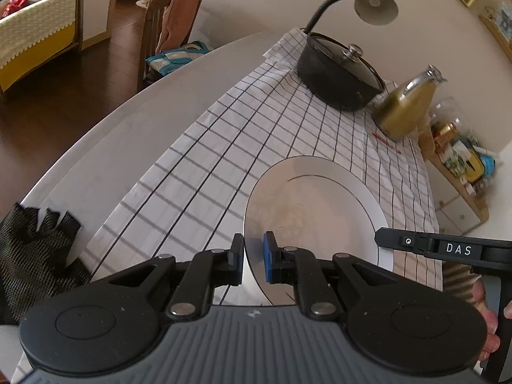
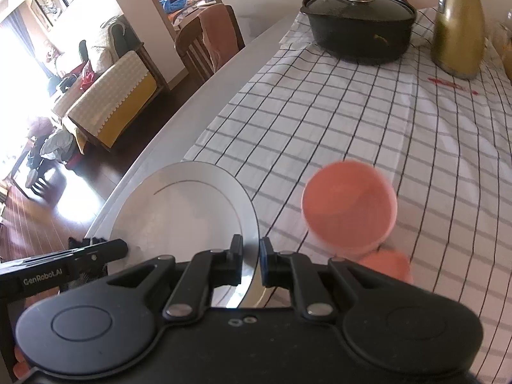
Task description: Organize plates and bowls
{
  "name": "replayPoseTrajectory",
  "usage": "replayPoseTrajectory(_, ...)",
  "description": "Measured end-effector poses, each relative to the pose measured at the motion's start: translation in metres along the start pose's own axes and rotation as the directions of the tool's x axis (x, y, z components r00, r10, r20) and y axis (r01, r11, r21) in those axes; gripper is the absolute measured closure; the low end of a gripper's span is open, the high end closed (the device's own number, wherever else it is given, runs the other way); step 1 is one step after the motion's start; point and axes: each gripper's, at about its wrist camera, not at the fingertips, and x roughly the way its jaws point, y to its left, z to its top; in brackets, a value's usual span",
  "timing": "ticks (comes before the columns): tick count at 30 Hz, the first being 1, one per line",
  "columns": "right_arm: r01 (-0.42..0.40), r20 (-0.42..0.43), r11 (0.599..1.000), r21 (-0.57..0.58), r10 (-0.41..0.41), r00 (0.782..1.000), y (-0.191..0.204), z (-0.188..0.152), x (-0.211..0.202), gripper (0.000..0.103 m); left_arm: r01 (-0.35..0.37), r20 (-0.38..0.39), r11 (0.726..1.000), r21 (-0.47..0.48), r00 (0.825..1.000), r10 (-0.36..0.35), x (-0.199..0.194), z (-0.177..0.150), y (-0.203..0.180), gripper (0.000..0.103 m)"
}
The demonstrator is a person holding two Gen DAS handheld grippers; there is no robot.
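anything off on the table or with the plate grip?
Nothing damaged or spilled. Checked cloth sits rumpled near the black pot. White plate is pinched at its rim by both left gripper and right gripper.

The round white glazed plate [image 1: 320, 198] looks like glossy ceramic, with a thin dark line ringing its well. The white cloth with a dark grid [image 1: 224, 147] is woven fabric, matt and slightly creased. The pale grey counter [image 1: 128, 128] beneath it is smooth with a dull sheen. The black pot [image 2: 358, 35] is matt, its lid shiny with a polished metal knob. The olive-gold jug [image 2: 457, 32] has a satin body and chromed top. The salmon-pink bowl [image 2: 348, 204] looks matt, though blurred. The left tool [image 1: 252, 256] is matt black plastic with blue pads.
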Motion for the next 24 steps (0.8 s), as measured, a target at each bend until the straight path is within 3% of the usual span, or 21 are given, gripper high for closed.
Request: replayPoseTrajectory(24, 0.021, -0.034, 0.991, 0.129, -0.016, 0.999, 0.037, -0.158, -0.032, 0.094, 0.02, -0.109, 0.995, 0.095, 0.994, -0.009, -0.059, -0.112, 0.037, 0.092)
